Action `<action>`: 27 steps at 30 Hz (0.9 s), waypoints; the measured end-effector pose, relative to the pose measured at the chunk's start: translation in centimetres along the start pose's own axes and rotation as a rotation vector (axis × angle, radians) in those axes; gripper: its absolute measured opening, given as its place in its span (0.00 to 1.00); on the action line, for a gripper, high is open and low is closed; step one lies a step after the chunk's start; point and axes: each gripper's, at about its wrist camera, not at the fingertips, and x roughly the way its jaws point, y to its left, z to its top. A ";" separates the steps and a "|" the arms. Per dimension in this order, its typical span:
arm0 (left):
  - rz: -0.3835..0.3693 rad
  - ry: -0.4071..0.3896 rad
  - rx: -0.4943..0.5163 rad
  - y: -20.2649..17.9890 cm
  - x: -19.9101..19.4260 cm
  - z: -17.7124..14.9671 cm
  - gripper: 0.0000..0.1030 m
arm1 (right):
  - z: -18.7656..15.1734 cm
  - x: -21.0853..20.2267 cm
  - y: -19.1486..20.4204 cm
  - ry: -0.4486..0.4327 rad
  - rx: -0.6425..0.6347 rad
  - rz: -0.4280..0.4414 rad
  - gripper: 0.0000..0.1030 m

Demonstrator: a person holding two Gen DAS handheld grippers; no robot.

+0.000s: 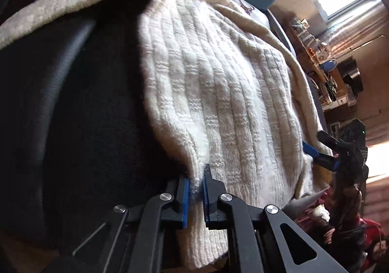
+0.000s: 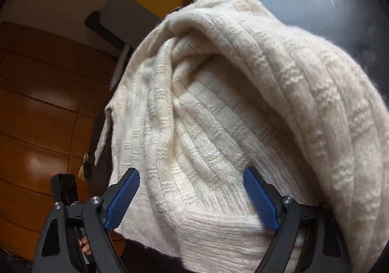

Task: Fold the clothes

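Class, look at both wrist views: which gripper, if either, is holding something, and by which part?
The left gripper is shut on the cream knitted sweater, pinching a fold at its edge. The right gripper is open and holds nothing.

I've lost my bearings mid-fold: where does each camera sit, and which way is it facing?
Left wrist: sits on the left claw, looks along its fingers, shut on the sweater edge; the right claw shows at the far edge.
Right wrist: sits on the right claw, open, looks down over the bunched sweater toward the wood floor.
Shared: the sweater, the dark seat beneath it.
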 end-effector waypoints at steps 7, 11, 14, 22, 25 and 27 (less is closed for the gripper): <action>0.033 0.003 -0.002 4.9 -3.0 1.8 0.11 | -3.0 -1.4 -0.4 0.017 -0.006 0.021 0.69; 0.047 -0.070 0.031 3.5 -4.8 3.2 0.12 | -3.4 -3.8 2.0 -0.065 -0.104 -0.113 0.69; -0.008 -0.120 0.071 1.3 -5.7 4.5 0.33 | -3.4 -7.6 4.1 -0.219 -0.202 -0.326 0.69; -0.059 -0.037 0.403 -9.4 0.7 3.6 0.42 | -7.7 -12.1 0.5 -0.227 -0.147 -0.650 0.68; -0.059 0.014 0.549 -13.7 3.7 2.5 0.42 | -11.0 -12.5 -1.0 -0.252 -0.028 -0.567 0.64; -0.059 0.045 0.613 -15.5 5.5 2.0 0.42 | -12.8 -12.1 -1.7 -0.277 0.044 -0.537 0.64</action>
